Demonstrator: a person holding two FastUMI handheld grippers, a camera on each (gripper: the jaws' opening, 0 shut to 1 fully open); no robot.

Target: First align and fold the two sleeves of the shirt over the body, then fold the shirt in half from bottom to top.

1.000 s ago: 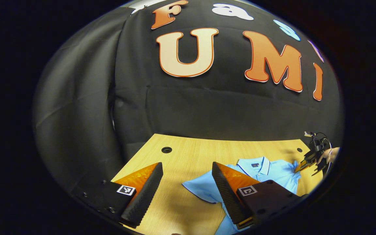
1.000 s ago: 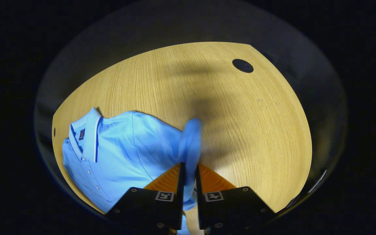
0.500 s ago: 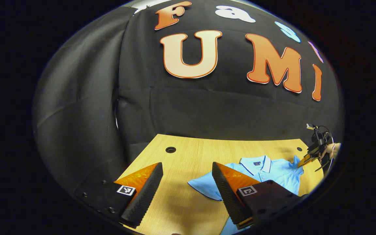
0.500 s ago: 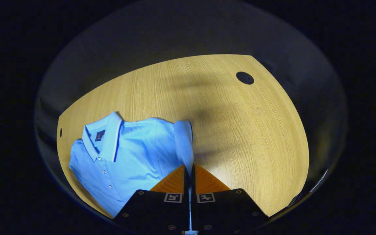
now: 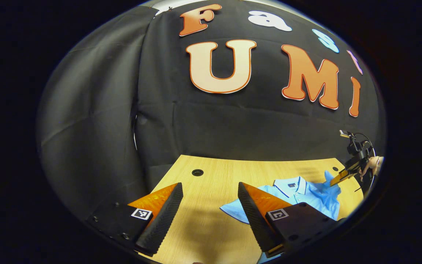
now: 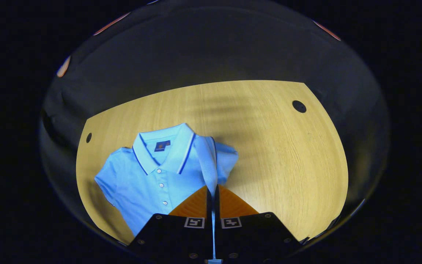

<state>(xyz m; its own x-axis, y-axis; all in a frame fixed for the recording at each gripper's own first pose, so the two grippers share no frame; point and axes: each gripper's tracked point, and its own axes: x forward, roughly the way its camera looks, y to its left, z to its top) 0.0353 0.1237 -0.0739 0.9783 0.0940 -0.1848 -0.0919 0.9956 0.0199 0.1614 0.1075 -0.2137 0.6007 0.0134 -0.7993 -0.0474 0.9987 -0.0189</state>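
The right tool (image 6: 212,190) is clamped on the blue shirt's (image 6: 152,176) sleeve (image 6: 206,161), low in the frame. The left tool (image 5: 209,205) is wide apart over the tabletop (image 5: 211,227).

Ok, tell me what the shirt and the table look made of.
Shirt: soft matte knit, probably cotton piqué; it drapes limply where the right gripper lifts its sleeve. Table: pale wood or wood-look laminate, smooth satin, with straight grain lines.
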